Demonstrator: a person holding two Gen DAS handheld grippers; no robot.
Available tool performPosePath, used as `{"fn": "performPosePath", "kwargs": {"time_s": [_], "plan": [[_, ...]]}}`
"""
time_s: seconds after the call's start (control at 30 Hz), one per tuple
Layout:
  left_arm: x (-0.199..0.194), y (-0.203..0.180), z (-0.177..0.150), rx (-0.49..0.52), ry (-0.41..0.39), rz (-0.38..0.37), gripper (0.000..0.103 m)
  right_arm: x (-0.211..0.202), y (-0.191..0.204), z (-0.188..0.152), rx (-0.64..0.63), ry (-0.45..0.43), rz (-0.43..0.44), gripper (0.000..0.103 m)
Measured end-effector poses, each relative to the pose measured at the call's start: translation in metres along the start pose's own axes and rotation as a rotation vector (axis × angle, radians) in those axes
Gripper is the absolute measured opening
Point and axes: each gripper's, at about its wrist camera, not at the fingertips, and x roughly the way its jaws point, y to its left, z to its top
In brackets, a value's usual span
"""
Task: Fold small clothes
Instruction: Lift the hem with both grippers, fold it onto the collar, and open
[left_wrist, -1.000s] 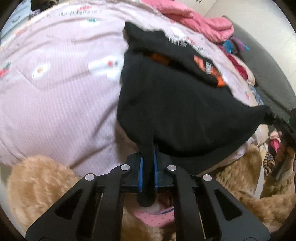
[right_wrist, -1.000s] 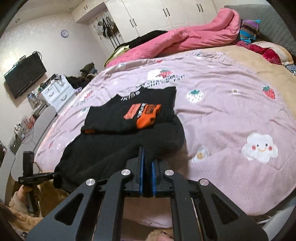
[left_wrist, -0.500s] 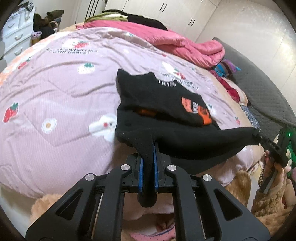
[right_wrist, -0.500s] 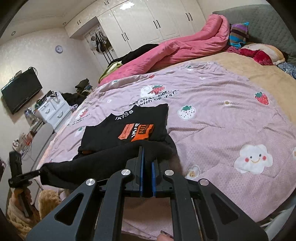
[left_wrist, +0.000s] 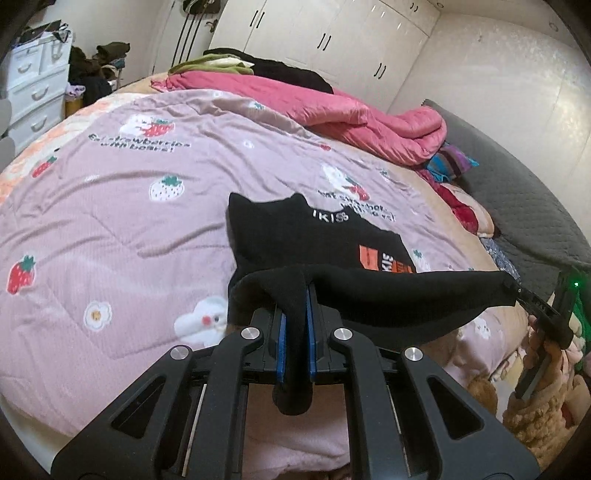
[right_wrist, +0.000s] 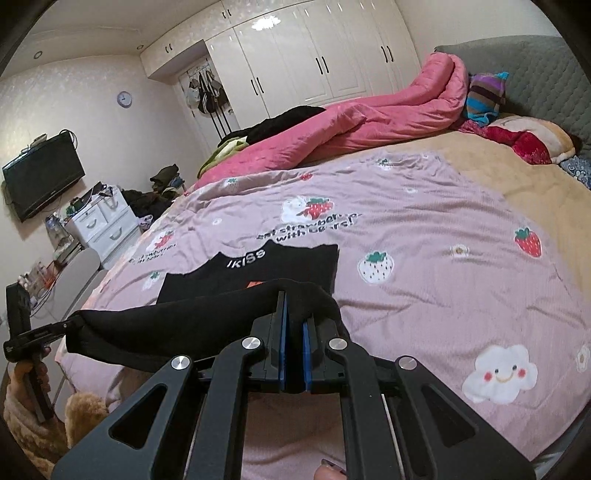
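Black knit garment (left_wrist: 332, 240) looks soft, light, droopy; left gripper (left_wrist: 294, 332) and right gripper (right_wrist: 293, 332) each pinch a hem corner, best hold

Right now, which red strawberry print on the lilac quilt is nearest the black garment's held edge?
The lone red strawberry print at the lilac quilt's left edge; the other red ones lie further up.
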Motion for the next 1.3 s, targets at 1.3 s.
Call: {"fn": "performPosePath", "kwargs": {"time_s": [1.3], "plan": [[0.118, 0.014, 0.079, 0.047, 0.009, 0.172, 0.003, 0.158, -0.013, 0.065, -0.039, 0.087, -0.099, 0.006]]}}
